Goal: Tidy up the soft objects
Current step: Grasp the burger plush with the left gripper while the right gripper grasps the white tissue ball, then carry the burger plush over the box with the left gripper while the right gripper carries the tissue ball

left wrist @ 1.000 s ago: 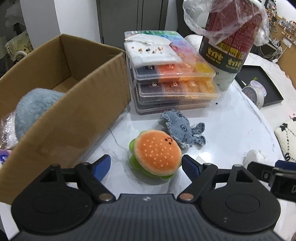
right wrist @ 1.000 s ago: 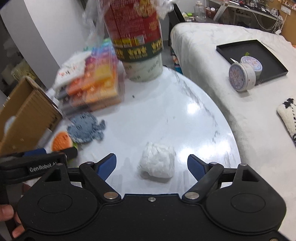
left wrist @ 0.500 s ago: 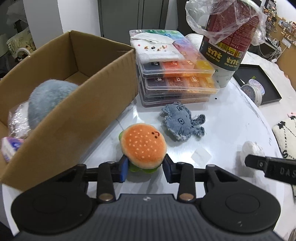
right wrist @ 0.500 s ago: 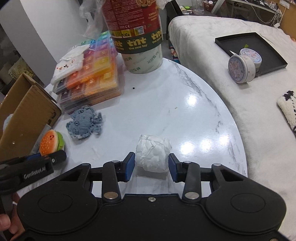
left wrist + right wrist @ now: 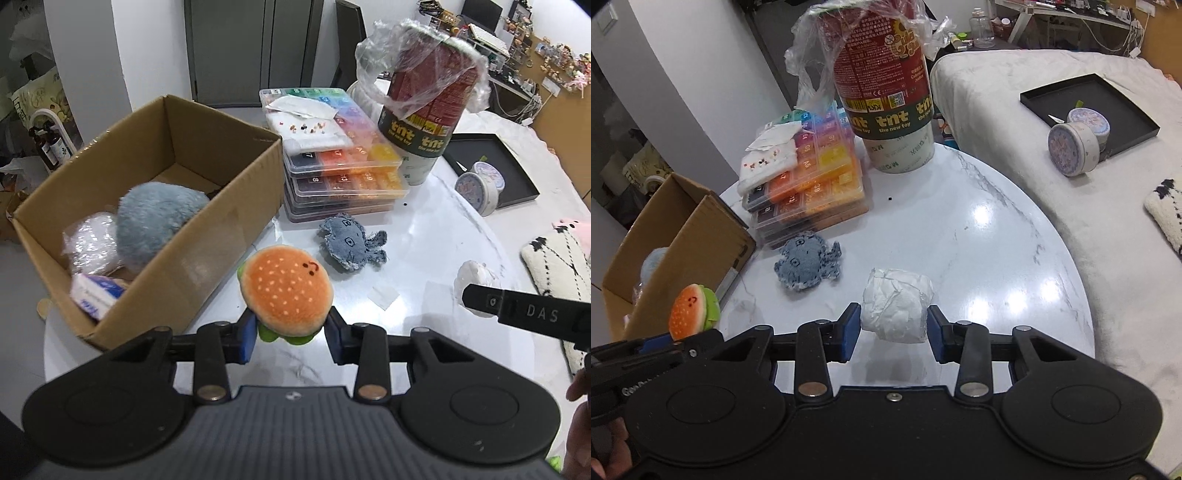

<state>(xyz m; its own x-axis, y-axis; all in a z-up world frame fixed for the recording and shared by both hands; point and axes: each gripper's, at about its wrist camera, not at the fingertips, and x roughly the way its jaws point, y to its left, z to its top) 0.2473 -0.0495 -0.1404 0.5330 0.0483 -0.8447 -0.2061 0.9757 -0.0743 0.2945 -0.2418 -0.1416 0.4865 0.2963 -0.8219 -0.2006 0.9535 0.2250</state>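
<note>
The left gripper's (image 5: 290,338) blue-padded fingers (image 5: 246,338) are closed on the orange plush hamburger toy (image 5: 286,291), gripping its lower edge and holding it up beside the open brown cardboard box (image 5: 207,240). The right gripper's (image 5: 894,338) fingers (image 5: 848,332) pinch the crumpled white soft bundle (image 5: 895,308) from both sides, raised above the white marble tabletop (image 5: 979,240). Inside the box lie a fluffy grey-blue plush ball (image 5: 155,221) and a clear plastic bag (image 5: 90,240). Further out, a grey denim octopus toy (image 5: 351,243) rests on the tabletop, just in front of stacked clear bead organizer cases (image 5: 343,173).
</note>
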